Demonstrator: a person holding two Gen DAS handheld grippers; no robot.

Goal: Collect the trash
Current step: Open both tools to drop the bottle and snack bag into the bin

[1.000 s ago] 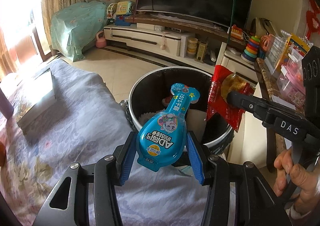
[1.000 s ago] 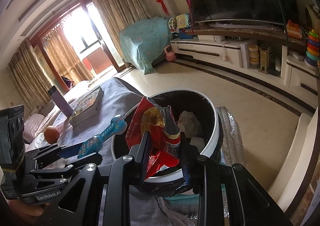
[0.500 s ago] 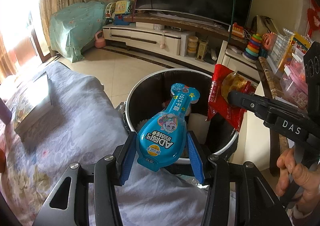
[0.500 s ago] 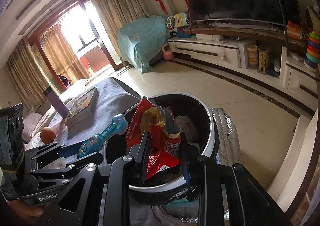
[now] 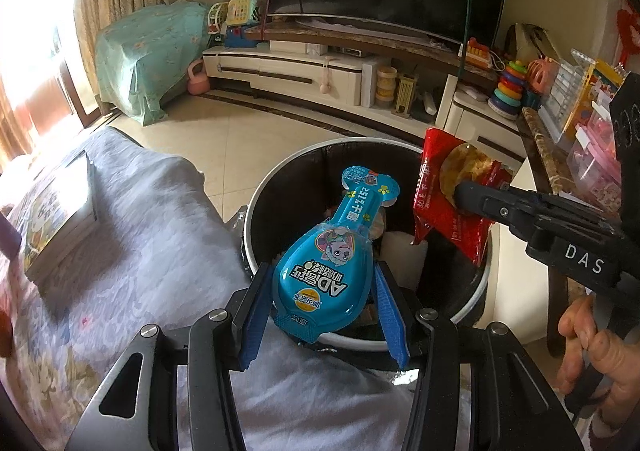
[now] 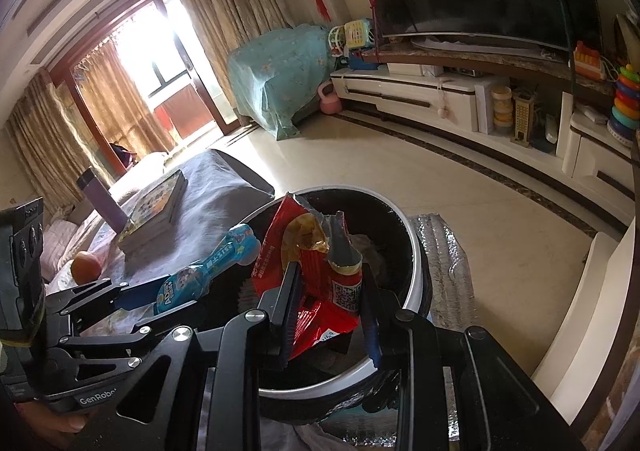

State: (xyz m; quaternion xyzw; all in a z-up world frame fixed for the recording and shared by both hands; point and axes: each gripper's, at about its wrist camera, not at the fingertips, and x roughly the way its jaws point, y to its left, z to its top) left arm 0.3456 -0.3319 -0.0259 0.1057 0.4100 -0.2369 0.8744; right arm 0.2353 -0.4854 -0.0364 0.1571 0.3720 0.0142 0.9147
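Living room with tiled floor, television cabinet behind, grey patterned cloth over furniture at near left. Bin (image 5: 256, 211), round, dark-lined with pale rim, sits fuller in the left wrist view than a second ago: the left gripper (image 5: 324, 315) has carried across from the cloth edge until its load hangs over the rim. Blue snack packet (image 5: 324, 271), bone-shaped, clamped by its broad end between half-closed blue pads, neck pointing into the bin. Red crisp bag (image 6: 316, 283), torn open, pinched in the right gripper (image 6: 330, 315), jaws narrow, unmoved above the bin mouth. Both items appear ready for release; paper waste lies inside. Book (image 6: 154, 207), orange (image 6: 85, 266) and bottle (image 6: 102, 201) rest on the cloth
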